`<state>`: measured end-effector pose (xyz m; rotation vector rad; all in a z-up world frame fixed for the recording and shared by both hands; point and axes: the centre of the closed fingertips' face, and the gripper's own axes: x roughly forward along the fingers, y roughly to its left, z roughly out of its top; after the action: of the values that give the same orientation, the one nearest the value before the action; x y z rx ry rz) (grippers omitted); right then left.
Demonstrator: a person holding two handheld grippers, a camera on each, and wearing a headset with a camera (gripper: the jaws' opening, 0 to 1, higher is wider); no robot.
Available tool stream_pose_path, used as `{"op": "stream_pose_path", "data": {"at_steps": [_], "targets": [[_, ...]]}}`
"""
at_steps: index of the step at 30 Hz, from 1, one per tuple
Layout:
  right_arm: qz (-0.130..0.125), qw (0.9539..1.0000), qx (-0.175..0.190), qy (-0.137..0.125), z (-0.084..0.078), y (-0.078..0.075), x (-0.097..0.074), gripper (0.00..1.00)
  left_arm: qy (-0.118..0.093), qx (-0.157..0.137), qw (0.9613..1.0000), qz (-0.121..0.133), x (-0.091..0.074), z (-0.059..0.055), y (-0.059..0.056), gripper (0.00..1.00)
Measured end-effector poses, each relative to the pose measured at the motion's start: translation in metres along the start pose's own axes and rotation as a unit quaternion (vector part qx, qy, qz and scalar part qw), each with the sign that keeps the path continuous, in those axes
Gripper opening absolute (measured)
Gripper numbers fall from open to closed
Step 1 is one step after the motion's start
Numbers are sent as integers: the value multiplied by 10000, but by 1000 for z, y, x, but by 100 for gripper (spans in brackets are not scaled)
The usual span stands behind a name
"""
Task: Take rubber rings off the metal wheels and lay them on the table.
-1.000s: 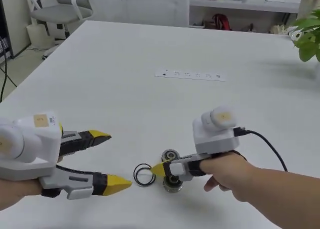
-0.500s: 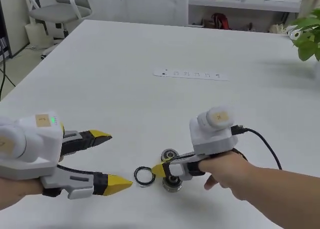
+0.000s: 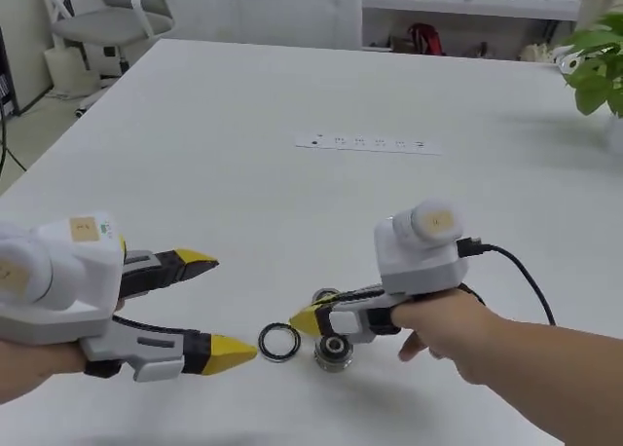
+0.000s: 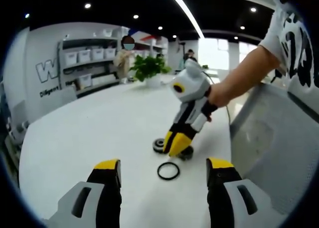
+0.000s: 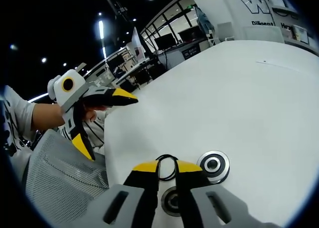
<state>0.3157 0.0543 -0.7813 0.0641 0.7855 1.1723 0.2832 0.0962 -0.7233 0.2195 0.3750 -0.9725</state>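
Note:
A black rubber ring (image 3: 279, 342) lies flat on the white table (image 3: 292, 203). Just to its right stands a metal wheel (image 3: 334, 350), and a second wheel (image 3: 324, 296) is half hidden behind my right gripper (image 3: 304, 320). That gripper hovers over the wheels with its yellow tips together and nothing between them. In the right gripper view the ring (image 5: 167, 169) lies just past the tips (image 5: 167, 167), between the two wheels (image 5: 213, 165) (image 5: 171, 200). My left gripper (image 3: 216, 305) is wide open left of the ring, and its own view shows the ring (image 4: 168, 171) ahead of it.
A white power strip (image 3: 368, 143) lies flat in the middle of the table. A potted plant (image 3: 596, 68) stands at the far right edge. The right gripper's black cable (image 3: 521, 276) trails to the right. Office chairs (image 3: 117, 18) stand beyond the far edge.
My right gripper has lifted a little and drawn back from the ring, which now lies flat as a single loop. The left gripper has barely moved.

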Motion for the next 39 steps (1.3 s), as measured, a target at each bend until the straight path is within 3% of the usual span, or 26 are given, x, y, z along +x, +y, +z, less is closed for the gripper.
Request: {"op": "stream_pose_path", "data": {"at_steps": [23, 39], "targets": [[6, 9984, -250, -511, 21, 1, -31, 18, -44, 80, 9999, -61, 7, 17, 4, 70], [-291, 9941, -660, -807, 32, -15, -54, 28, -133, 149, 9998, -39, 17, 32, 8, 68]]}}
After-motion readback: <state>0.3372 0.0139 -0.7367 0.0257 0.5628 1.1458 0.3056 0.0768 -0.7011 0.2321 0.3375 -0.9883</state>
